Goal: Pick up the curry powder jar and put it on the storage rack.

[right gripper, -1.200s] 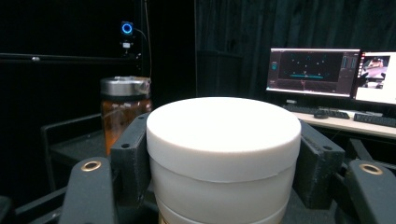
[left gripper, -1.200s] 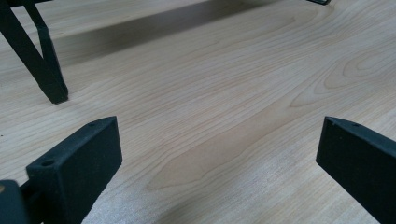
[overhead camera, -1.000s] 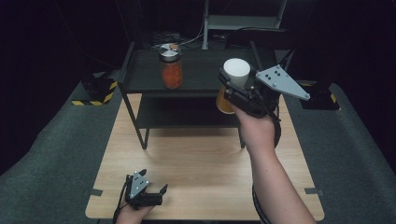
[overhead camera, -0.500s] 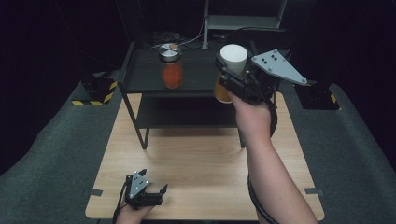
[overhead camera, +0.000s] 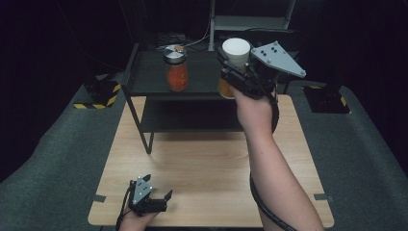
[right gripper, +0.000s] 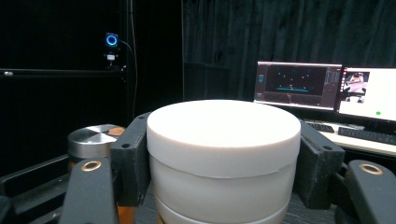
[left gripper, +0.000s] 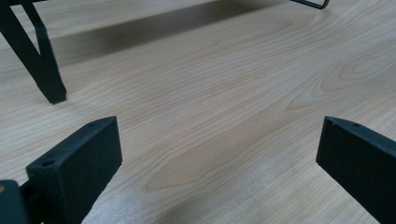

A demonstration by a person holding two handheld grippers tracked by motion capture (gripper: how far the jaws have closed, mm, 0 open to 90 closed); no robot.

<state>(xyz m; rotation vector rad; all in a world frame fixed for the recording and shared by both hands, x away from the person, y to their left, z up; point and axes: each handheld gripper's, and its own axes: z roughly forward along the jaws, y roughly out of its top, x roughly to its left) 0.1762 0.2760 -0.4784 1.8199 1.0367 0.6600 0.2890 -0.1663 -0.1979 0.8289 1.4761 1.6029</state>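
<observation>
White-lidded jar [overhead camera: 235, 57] with orange contents — clamped at its lid by the right gripper [overhead camera: 239, 72], above the black metal shelf's [overhead camera: 144, 79] top.
Grip's lid-only (risky), so a tilt could drop it or bump the steel-lidded red-filled glass jar [overhead camera: 175, 67]; left gripper [overhead camera: 161, 198] gapes empty, low over the wooden table [overhead camera: 202, 159].

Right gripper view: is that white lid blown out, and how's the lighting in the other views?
Right gripper view: the lid is overexposed on top, its edges sharp; the monitors glow against a dark room. High view: the table is evenly lit, the surroundings near black. Left gripper view: the wood is bright, and the near jaws look soft.
</observation>
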